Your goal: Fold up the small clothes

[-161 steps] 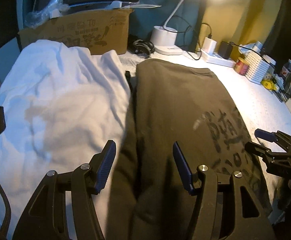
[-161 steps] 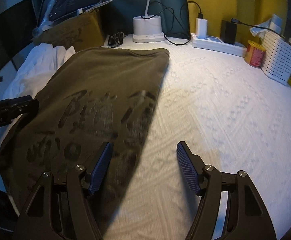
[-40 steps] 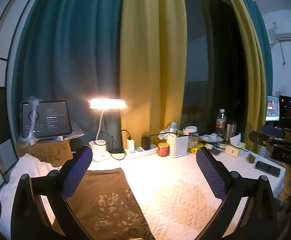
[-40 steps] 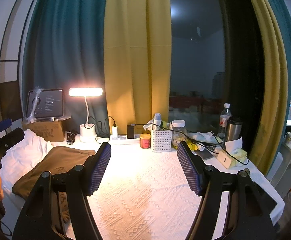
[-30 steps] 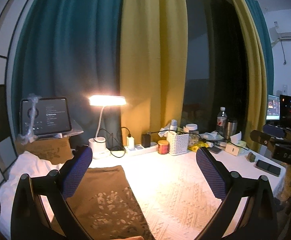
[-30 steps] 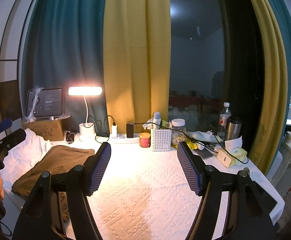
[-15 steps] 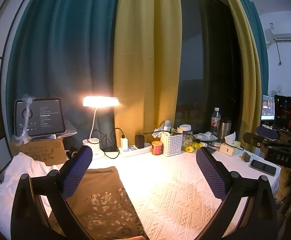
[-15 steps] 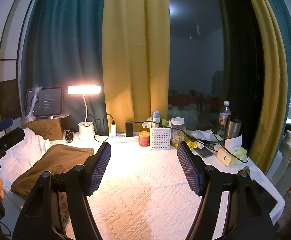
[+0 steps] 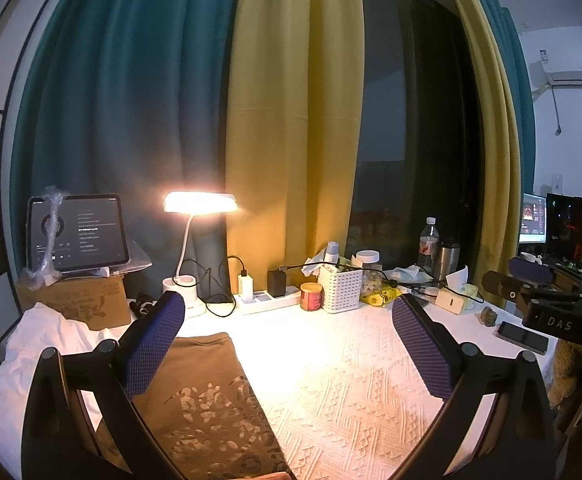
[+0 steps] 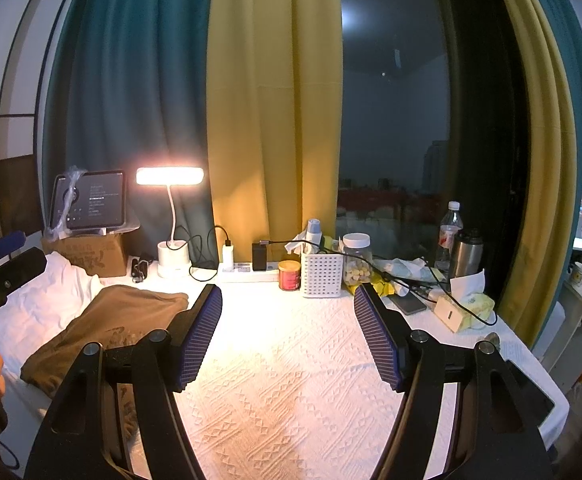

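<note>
Both tools — left tool (image 9: 287,344), right tool (image 10: 287,340) — wide apart, empty; lamp (image 10: 169,176), basket (image 10: 322,274) behind brown shirt (image 10: 103,324).

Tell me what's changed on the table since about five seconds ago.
Both tongs, left and right, pulled up and back from low over the brown shirt to a raised view of the whole table; both open and empty then and now. The shirt still lies folded beside the white garment; the lamp stays lit.

Colours by lamplight

Olive-brown shirt (image 9: 207,400) with pale print left of the claw; white diamond-textured cloth (image 9: 343,380) ahead; teal and mustard curtains (image 10: 267,120) beyond.
</note>
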Demonstrator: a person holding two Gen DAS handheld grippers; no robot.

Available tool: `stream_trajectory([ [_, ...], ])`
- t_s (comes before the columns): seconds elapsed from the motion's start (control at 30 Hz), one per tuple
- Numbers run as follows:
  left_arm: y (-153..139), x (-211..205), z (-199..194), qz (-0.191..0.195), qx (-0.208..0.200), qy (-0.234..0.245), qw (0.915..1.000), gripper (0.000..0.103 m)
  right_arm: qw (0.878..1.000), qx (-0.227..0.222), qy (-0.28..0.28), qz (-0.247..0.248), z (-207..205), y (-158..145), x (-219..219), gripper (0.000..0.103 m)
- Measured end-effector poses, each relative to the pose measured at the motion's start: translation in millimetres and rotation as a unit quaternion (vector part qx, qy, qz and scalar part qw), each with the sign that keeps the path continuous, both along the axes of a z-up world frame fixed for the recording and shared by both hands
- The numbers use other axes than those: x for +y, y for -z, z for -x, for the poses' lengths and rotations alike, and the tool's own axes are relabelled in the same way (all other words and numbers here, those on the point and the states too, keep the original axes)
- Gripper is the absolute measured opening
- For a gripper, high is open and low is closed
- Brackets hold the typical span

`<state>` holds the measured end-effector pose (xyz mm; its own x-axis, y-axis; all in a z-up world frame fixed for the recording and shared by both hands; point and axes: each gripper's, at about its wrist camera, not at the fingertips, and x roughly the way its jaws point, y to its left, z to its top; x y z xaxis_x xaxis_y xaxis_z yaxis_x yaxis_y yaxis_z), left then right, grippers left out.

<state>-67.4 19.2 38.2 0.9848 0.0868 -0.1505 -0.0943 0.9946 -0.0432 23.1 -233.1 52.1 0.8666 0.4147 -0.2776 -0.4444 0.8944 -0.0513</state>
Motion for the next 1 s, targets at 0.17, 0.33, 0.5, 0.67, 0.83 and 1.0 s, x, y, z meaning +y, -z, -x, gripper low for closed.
stream_trajectory([
  [0.17, 0.0, -1.7, 0.3, -0.001, 0.002, 0.0, 1.0, 0.102, 1.0, 0.0, 0.0, 0.0, -1.4, 0.1, 1.1, 0.072],
  [0.33, 0.0, -3.4, 0.6, -0.004, 0.002, 0.003, 1.0, 0.102, 1.0, 0.0, -0.001, 0.0, -2.0, 0.1, 0.6, 0.072],
  [0.5, 0.5, -5.2, 0.6, -0.004, 0.003, 0.006, 1.0, 0.102, 1.0, 0.001, -0.001, 0.001, -1.8, -0.2, 1.1, 0.072],
  [0.67, -0.1, -4.9, 0.8, -0.001, 0.005, 0.01, 0.9999, 0.102, 1.0, 0.001, -0.001, 0.001, -2.0, -0.3, 1.3, 0.072],
  [0.83, 3.3, 0.1, -3.2, 0.015, 0.025, 0.014, 0.9995, 0.102, 1.0, 0.002, 0.0, 0.001, -2.2, 0.3, 0.6, 0.072],
  [1.0, 4.9, 1.8, -3.1, 0.021, 0.027, 0.031, 0.9989, 0.102, 1.0, 0.003, -0.001, 0.002, -2.2, 4.8, 0.7, 0.072],
])
